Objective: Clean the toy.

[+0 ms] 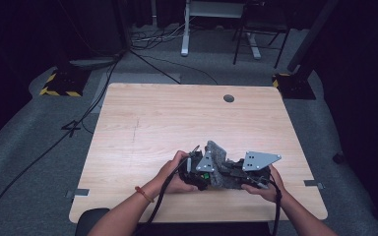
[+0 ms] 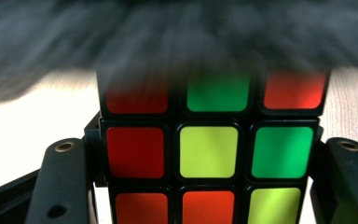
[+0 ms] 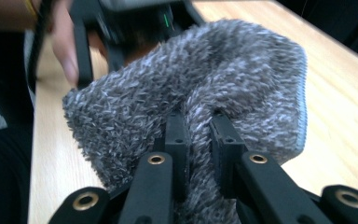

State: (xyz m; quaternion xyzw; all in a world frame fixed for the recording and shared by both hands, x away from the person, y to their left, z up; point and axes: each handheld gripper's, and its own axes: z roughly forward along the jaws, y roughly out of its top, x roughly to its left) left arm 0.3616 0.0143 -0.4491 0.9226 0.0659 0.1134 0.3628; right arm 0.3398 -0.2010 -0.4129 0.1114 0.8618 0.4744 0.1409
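Rubik's cube (image 2: 209, 154): held between the jaws of the left gripper (image 1: 197, 173), near the front edge of the table; red, green, yellow and orange stickers face that gripper's camera, and a blurred grey mass covers its top row.
Cloth (image 3: 191, 88): a grey, shaggy microfibre cloth, pinched by the right gripper (image 3: 196, 126) and draped up against the cube; in the high view it stands in a peak between the two grippers (image 1: 217, 162).
Left gripper: clamped on the cube's two opposite sides, jaws flat against the black plastic edges.
Right gripper: clenched on a fold of the cloth, the jaws nearly together with pile bunched between them.
Work in hand: it looks like wiping the cube with the cloth.
How the cube handles: likely light, rigid and smooth-sided; its layers can turn, so a grip squarely across two whole faces should keep it from twisting or slipping out.
How the cloth handles: soft, limp and light; it grips well on its pile, and is best held by a gathered fold so that a free flap remains for rubbing.
Surface: a pale wood-grain table (image 1: 152, 123) with a round cable hole (image 1: 229, 98) near its far edge.
Room: dark, with grey carpet (image 1: 24, 142), cables on the floor and a white desk leg (image 1: 184, 29) beyond the table.
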